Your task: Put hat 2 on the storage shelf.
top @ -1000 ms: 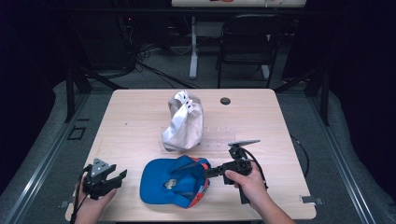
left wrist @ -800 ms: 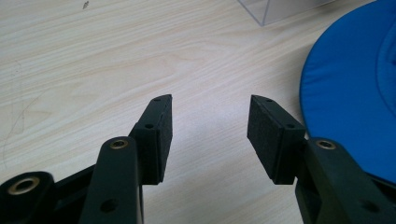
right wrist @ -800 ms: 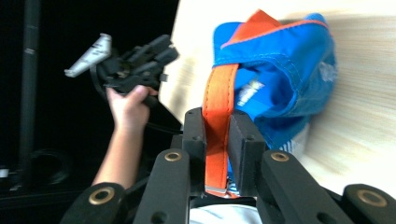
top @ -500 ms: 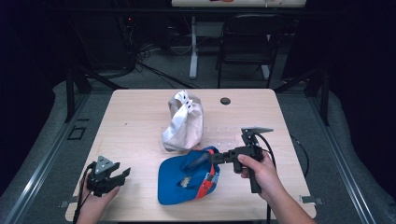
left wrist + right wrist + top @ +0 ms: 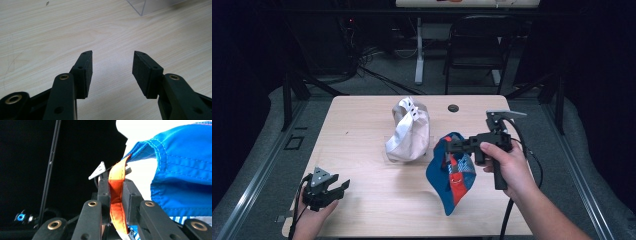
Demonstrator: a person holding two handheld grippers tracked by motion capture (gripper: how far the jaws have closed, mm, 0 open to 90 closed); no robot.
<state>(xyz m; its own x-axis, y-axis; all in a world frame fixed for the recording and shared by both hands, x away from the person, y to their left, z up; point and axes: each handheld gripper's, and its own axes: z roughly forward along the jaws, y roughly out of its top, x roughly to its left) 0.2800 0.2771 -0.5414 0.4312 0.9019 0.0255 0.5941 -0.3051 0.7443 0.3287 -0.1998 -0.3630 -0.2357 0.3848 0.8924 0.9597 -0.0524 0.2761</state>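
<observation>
A blue cap point(image 5: 452, 175) with an orange strap hangs off the table at the right, crown down. My right gripper point(image 5: 451, 146) is shut on it. In the right gripper view the jaws point(image 5: 115, 192) pinch the orange strap point(image 5: 115, 195), and the blue fabric point(image 5: 182, 177) spreads to the right. A beige cap point(image 5: 408, 131) rests on a clear stand mid-table, just left of the blue cap. My left gripper point(image 5: 339, 187) is low at the front left corner, open, with bare wood between its pads point(image 5: 112, 72).
The wooden table point(image 5: 362, 125) has bare room at the left and front. A small black disc point(image 5: 453, 107) lies near the far edge. A corner of the clear stand point(image 5: 150, 6) lies ahead of the left gripper. A dark chair point(image 5: 477, 45) stands behind the table.
My right gripper has lifted the blue cap off the table and carried it right and farther away; it now hangs. The left gripper has drawn back toward the front left corner.
</observation>
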